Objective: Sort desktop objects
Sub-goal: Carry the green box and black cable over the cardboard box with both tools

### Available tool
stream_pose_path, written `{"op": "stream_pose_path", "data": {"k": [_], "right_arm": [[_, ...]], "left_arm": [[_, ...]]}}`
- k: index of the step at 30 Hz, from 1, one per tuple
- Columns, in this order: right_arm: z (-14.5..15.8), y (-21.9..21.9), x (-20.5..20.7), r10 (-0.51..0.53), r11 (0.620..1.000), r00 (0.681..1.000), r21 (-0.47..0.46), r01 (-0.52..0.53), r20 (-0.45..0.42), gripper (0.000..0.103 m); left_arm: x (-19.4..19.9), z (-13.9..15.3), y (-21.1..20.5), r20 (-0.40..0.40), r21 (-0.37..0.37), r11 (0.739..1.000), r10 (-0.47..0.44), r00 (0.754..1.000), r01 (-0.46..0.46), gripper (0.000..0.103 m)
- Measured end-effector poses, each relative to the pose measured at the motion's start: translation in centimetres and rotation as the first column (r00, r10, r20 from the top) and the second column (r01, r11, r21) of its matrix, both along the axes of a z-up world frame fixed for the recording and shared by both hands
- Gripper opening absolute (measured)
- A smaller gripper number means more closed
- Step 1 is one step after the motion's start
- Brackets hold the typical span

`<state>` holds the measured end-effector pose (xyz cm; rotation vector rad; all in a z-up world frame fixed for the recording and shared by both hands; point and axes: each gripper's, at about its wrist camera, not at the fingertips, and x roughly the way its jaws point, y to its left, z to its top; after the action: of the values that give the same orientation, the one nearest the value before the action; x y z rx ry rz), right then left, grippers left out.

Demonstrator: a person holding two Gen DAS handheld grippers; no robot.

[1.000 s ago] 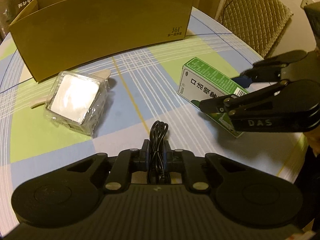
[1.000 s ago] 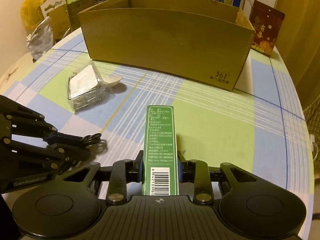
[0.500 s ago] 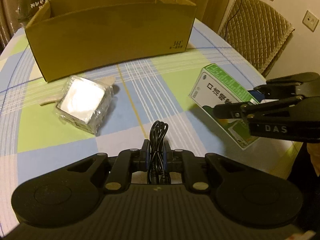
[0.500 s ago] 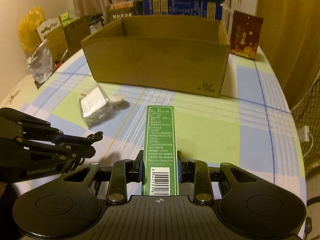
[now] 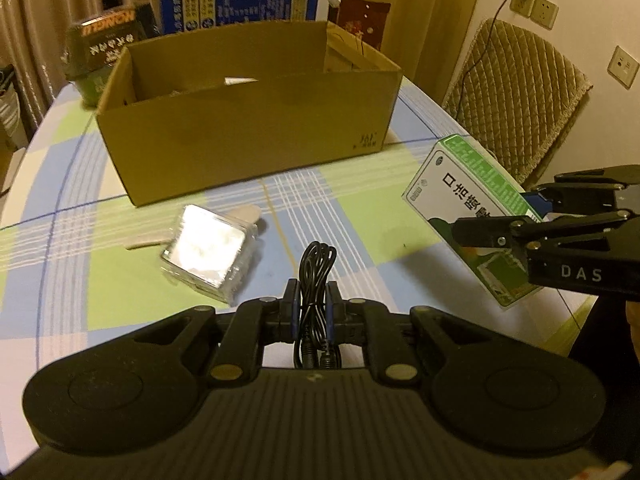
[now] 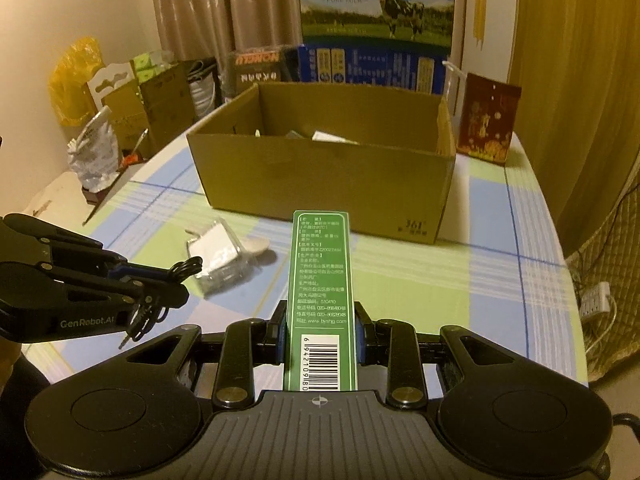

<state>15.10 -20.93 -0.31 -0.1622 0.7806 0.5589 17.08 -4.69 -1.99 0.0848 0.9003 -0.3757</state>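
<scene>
The left gripper (image 5: pixel 312 304) pinches a coiled black cable (image 5: pixel 316 272), the right gripper (image 6: pixel 320 328) a green-and-white carton (image 6: pixel 320 280), both before the open brown cardboard box (image 6: pixel 320 184), its contents indistinct.

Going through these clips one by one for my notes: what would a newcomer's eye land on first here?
Probably the two loaded tongs in the foreground: the right tongs are shut on a green box, and the left tongs are shut on a coiled black cable. Behind them an open cardboard box sits on the checked tablecloth, with a clear-wrapped packet lying in front of it.
</scene>
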Motion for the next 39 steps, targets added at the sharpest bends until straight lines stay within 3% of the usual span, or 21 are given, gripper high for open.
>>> {"op": "stream_pose_path", "data": {"k": [12,24,39], "right_arm": [[1.8,0.6,-0.7,0.010,1.000,0.999,0.004,-0.010,0.032,0.027],[2.5,0.9,-0.1,0.019,1.000,0.999,-0.003,-0.019,0.047,0.027],[3.8,1.1,4.4,0.015,1.000,0.999,0.001,-0.015,0.052,0.027]], "left_arm": [[-0.7,2.9,0.6,0.042,0.004,1.000,0.017,0.999,-0.017,0.009],[-0.2,4.0,1.5,0.060,0.012,0.999,0.033,0.998,-0.034,0.009],[2.9,4.5,1.7,0.071,0.028,0.999,0.020,0.997,-0.022,0.009]]}}
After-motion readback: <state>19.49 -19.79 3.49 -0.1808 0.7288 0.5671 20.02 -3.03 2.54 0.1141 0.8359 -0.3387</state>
